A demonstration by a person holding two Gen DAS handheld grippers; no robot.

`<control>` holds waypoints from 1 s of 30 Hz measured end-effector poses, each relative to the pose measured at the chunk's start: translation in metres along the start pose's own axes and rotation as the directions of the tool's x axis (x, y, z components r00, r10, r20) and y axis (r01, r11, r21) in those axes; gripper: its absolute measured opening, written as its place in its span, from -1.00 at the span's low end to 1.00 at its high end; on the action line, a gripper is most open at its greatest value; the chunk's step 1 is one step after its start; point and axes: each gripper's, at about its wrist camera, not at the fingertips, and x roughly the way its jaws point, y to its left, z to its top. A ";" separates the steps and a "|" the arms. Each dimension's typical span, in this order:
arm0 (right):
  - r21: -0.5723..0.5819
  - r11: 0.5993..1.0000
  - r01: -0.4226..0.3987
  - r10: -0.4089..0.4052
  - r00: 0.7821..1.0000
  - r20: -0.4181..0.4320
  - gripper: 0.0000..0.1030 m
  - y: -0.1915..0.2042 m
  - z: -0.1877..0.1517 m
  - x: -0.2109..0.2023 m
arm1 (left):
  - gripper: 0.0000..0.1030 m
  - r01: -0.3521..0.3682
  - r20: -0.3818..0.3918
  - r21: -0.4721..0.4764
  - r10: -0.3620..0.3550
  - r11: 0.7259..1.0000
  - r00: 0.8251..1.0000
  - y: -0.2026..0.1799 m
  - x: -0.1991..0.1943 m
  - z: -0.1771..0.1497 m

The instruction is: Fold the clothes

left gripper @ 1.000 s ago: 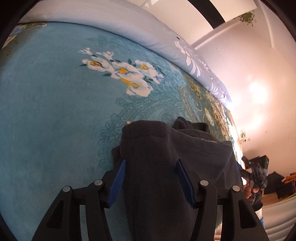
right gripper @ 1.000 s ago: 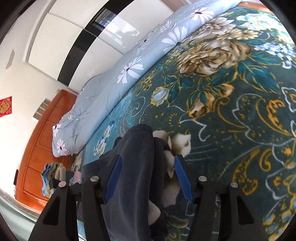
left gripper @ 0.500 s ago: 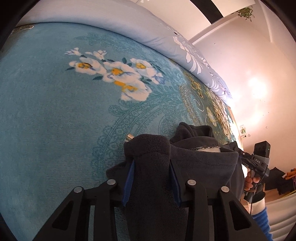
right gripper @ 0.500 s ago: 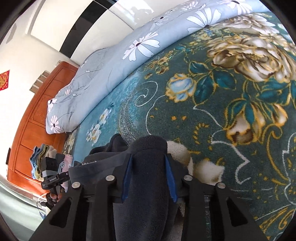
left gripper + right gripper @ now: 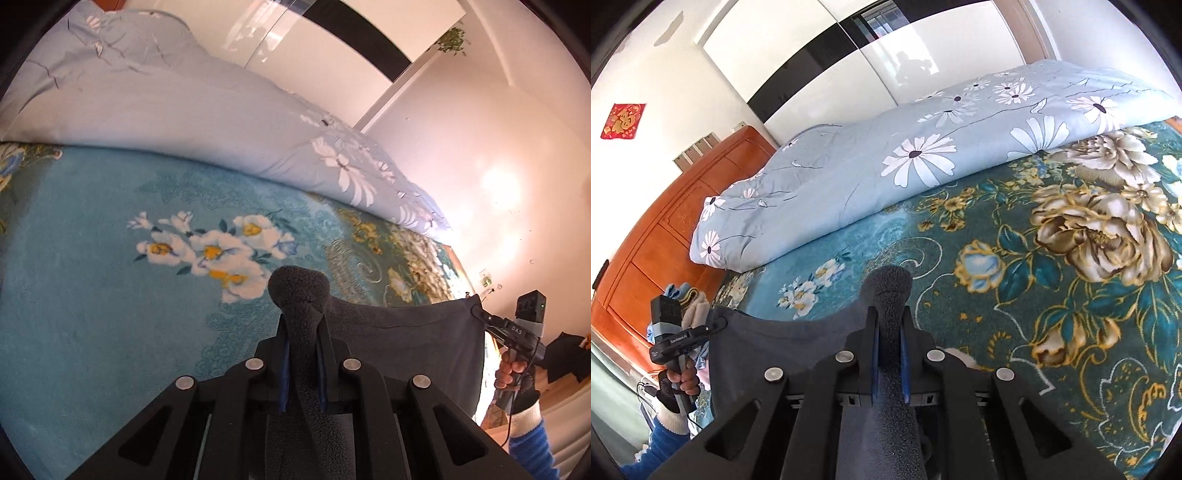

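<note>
I have the dark fleece garment (image 5: pixel 399 321) lifted clear above the blanket (image 5: pixel 110 295), its top edge stretched taut between my two grippers. The left gripper (image 5: pixel 303 354) is pinched tight on one corner, a nub of fleece bulging out past the fingertips; the right gripper (image 5: pixel 888 354) is pinched likewise on the opposite corner. I judge this the spread-and-lift step, before any fold is laid. The next move, as I read it, calls for lowering the garment flat onto the blanket with both corners kept level and the tension even, so the body does not bunch beneath. How the hanging lower part lies I cannot tell; it is hidden below the grippers. Beyond the garment, a rolled daisy quilt (image 5: pixel 923 147) runs along the far side of the blanket and limits room that way. A small pile of clothes (image 5: pixel 690 302) sits left of the garment, before the headboard (image 5: pixel 665 229).
</note>
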 end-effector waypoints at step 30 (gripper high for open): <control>0.325 0.943 -0.079 0.084 0.996 -0.001 0.27 -0.077 -0.091 -0.045 | 0.59 0.137 0.007 -0.219 -0.138 0.966 0.990 0.040 -0.062 -0.109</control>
